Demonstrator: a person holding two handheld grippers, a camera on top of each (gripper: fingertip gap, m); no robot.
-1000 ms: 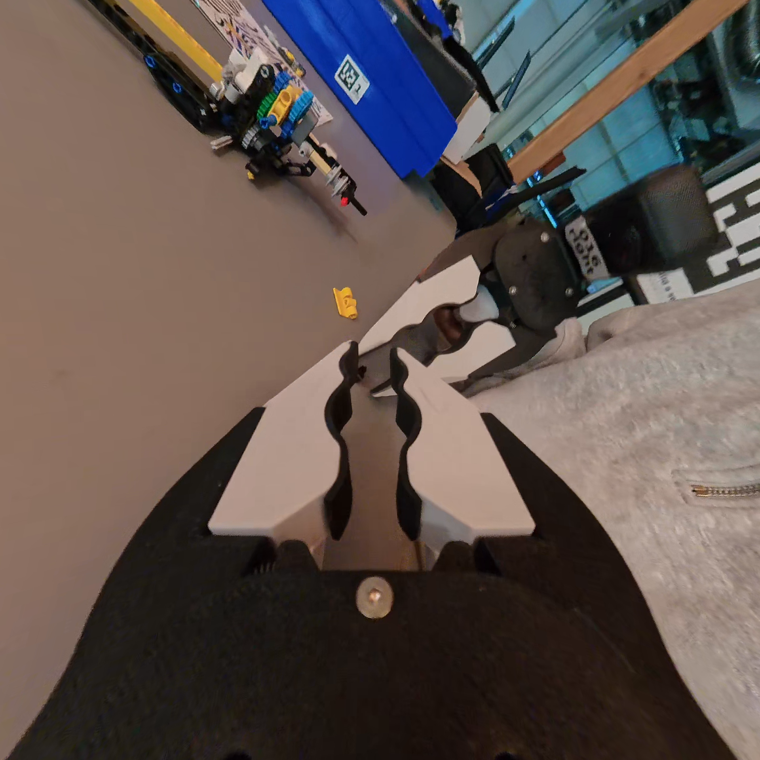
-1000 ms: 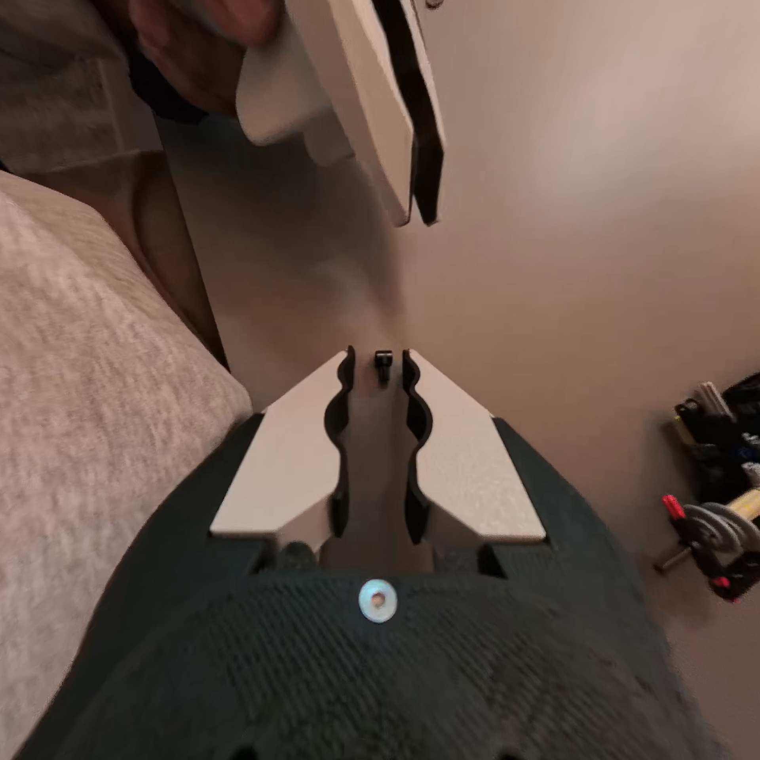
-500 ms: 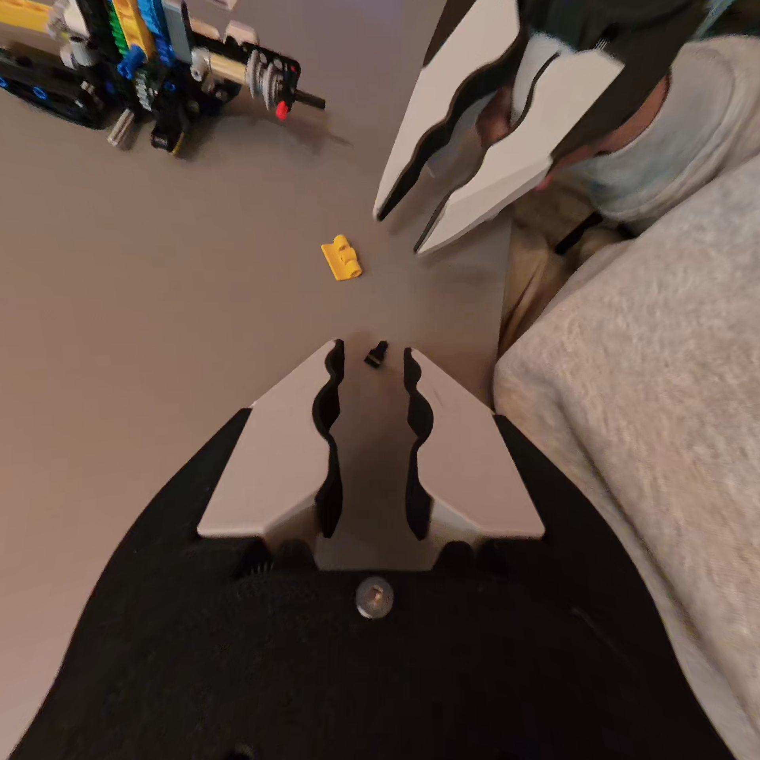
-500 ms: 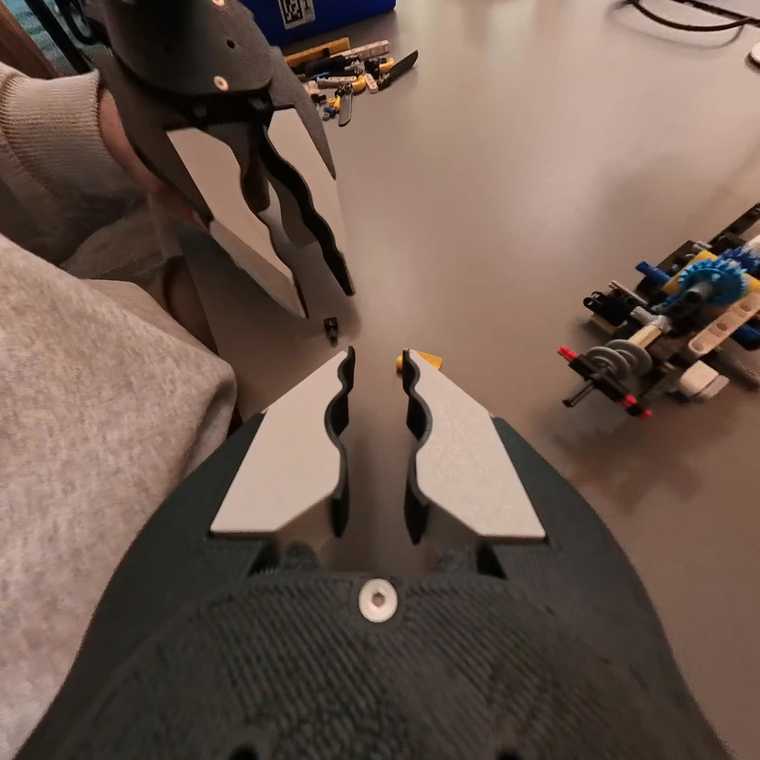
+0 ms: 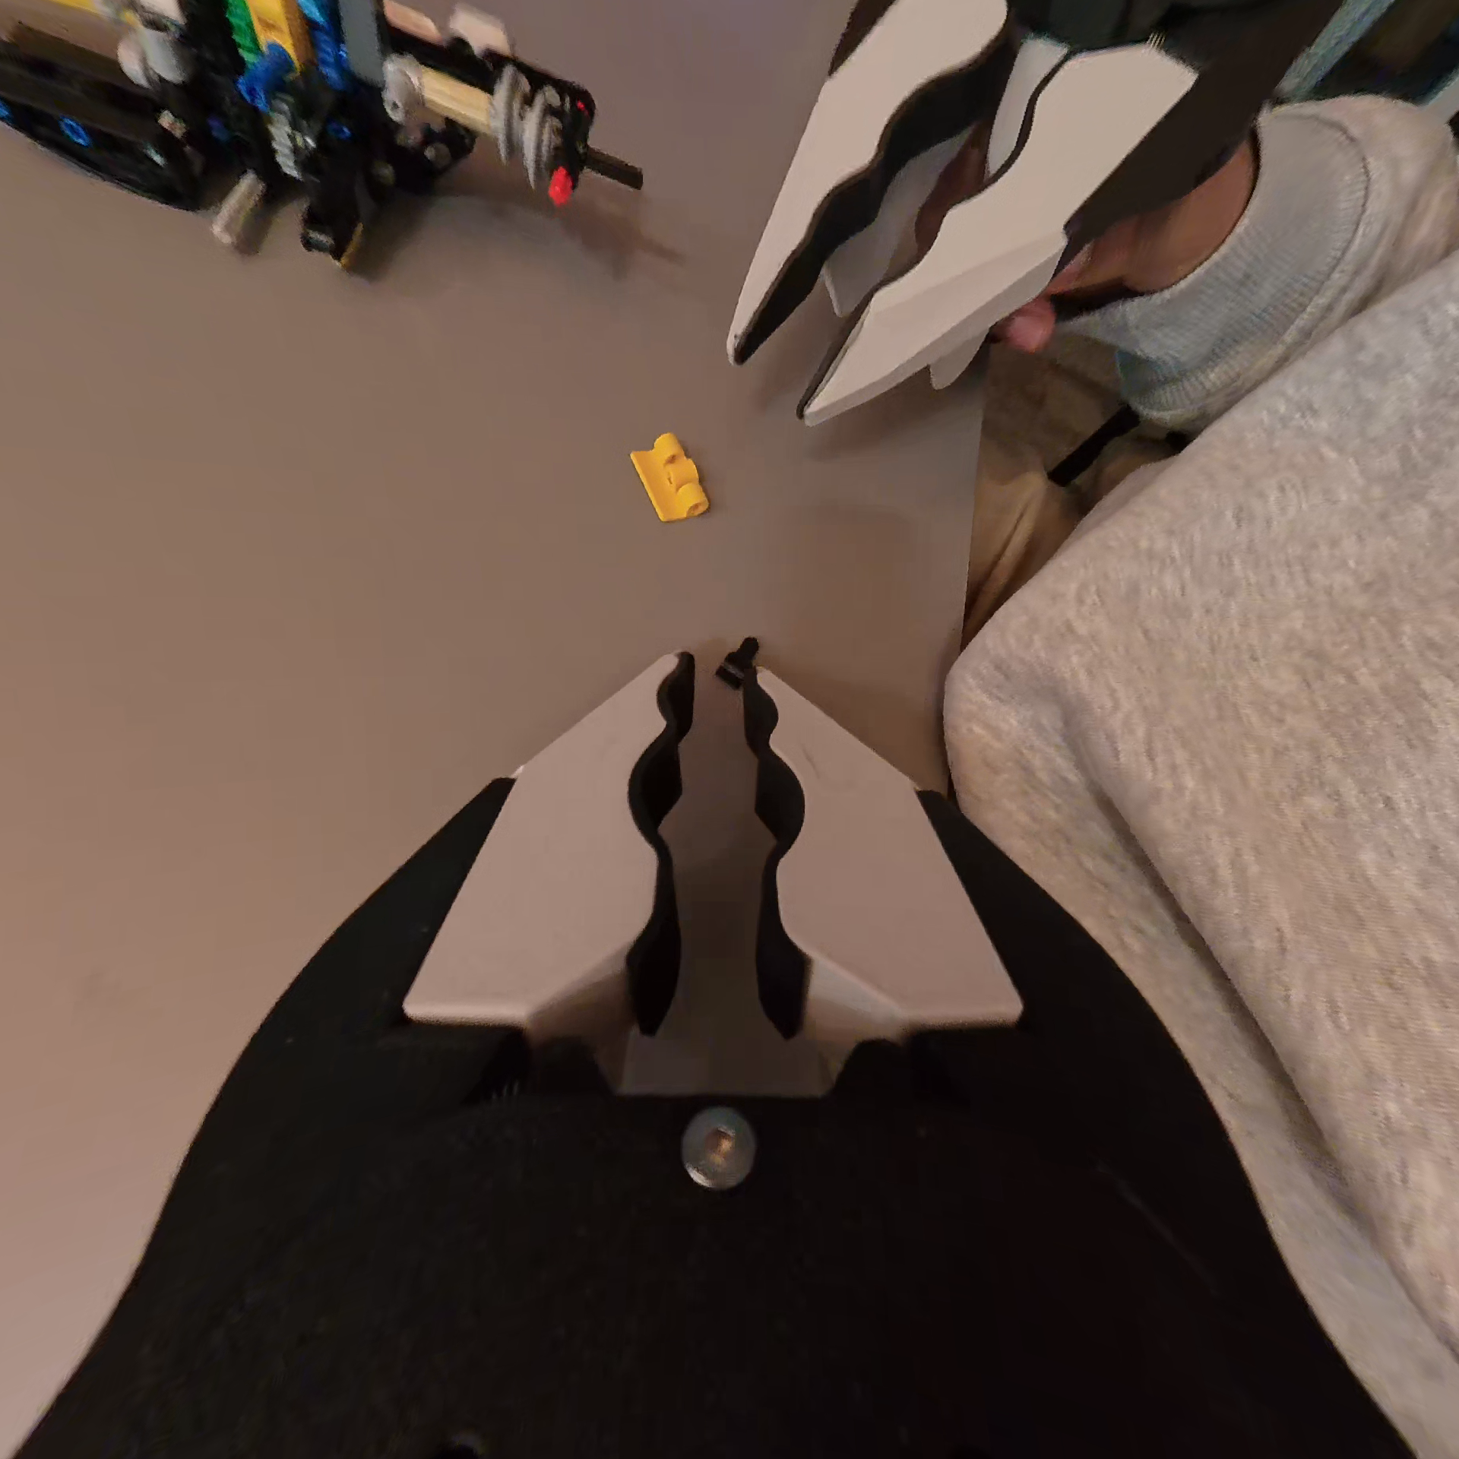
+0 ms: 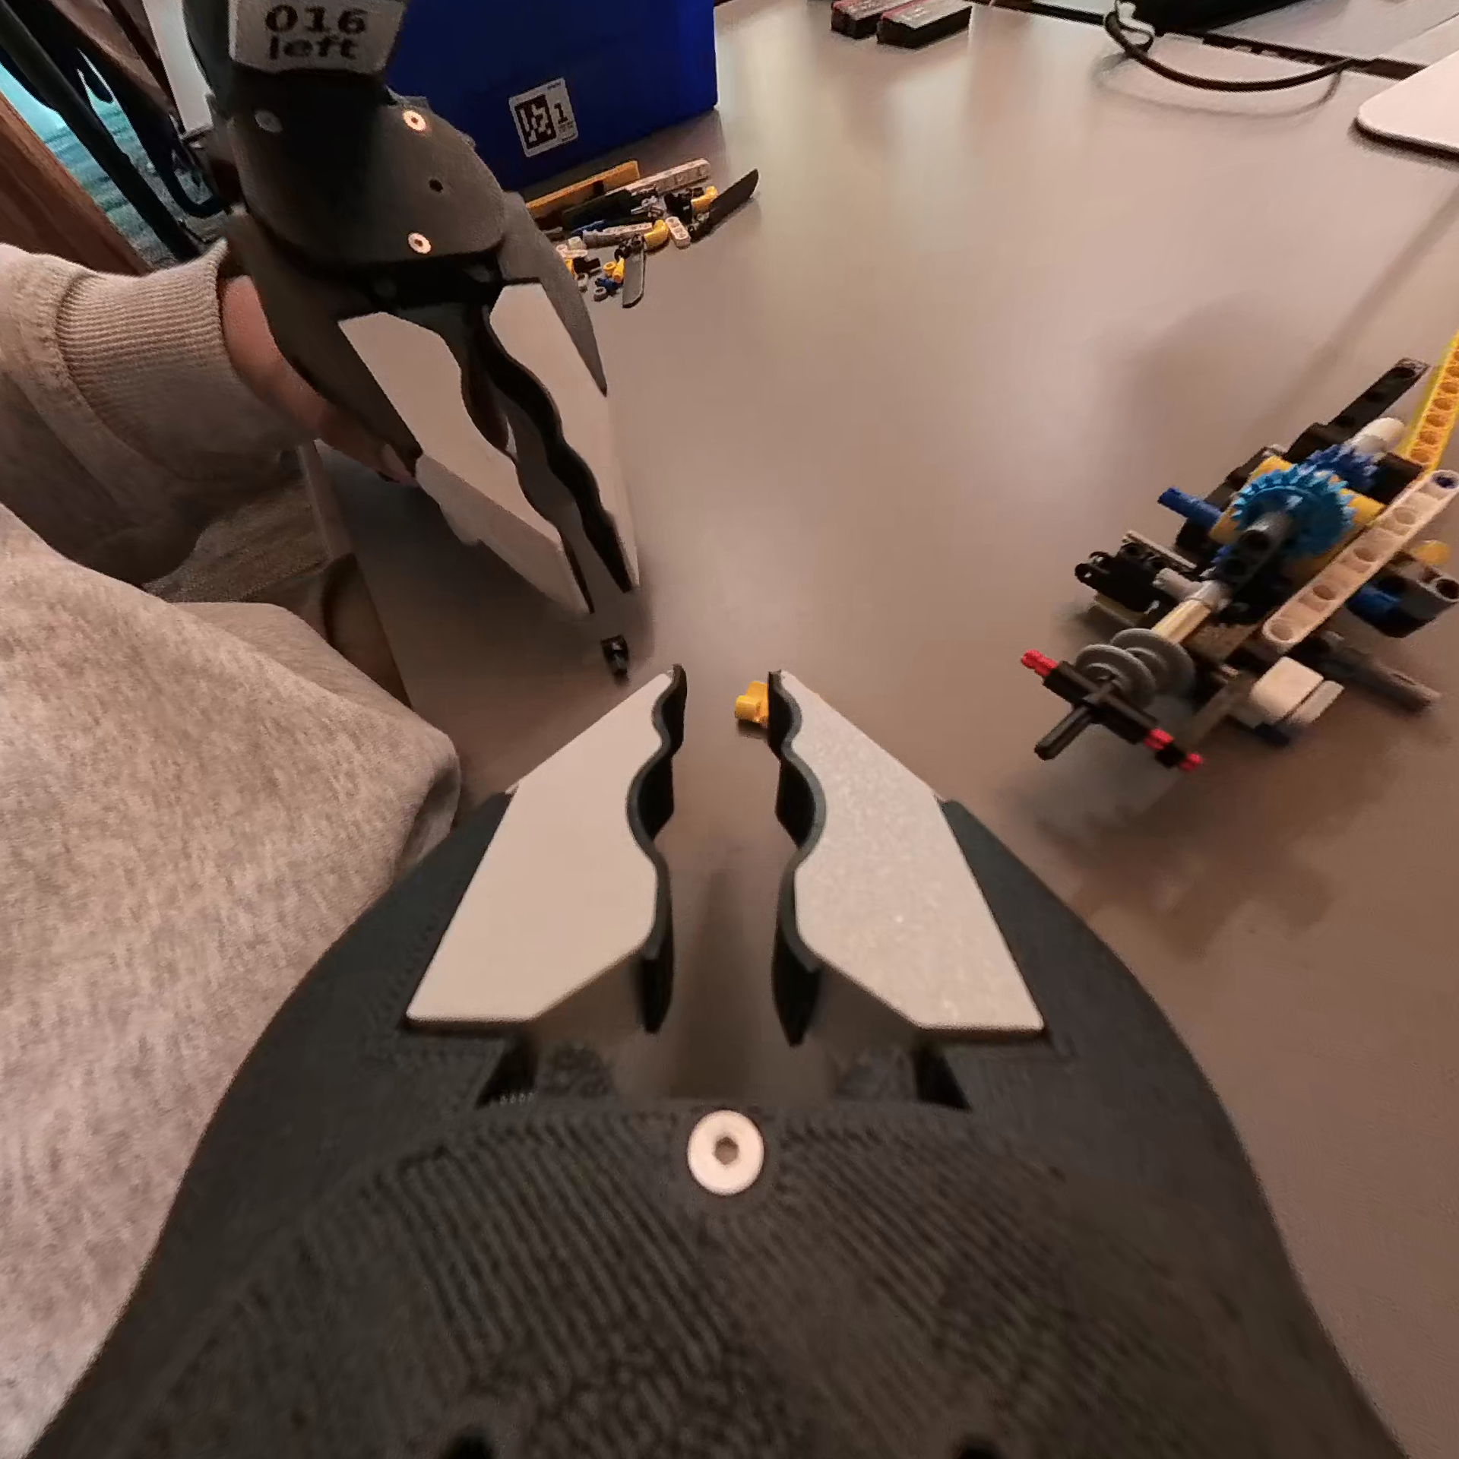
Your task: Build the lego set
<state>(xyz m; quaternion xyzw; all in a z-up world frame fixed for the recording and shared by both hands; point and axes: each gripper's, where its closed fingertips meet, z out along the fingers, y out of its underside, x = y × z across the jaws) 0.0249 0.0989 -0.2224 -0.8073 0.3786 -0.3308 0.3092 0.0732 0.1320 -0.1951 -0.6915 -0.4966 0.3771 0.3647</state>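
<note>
left tool (image 5: 717,661): narrow gap, empty | black pin (image 5: 736,661): on surface (image 5: 316,553), just off its right tip, nearer than yellow piece (image 5: 669,477) | right tool (image 6: 725,685): parted, empty

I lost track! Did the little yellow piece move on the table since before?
No. The yellow piece lies in the same spot on the table, between the black pin and the lego model.

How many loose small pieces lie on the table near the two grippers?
2. A yellow piece lies ahead of the left gripper and below the right gripper; a small black pin lies at the left gripper's fingertips. More may be hidden.
</note>
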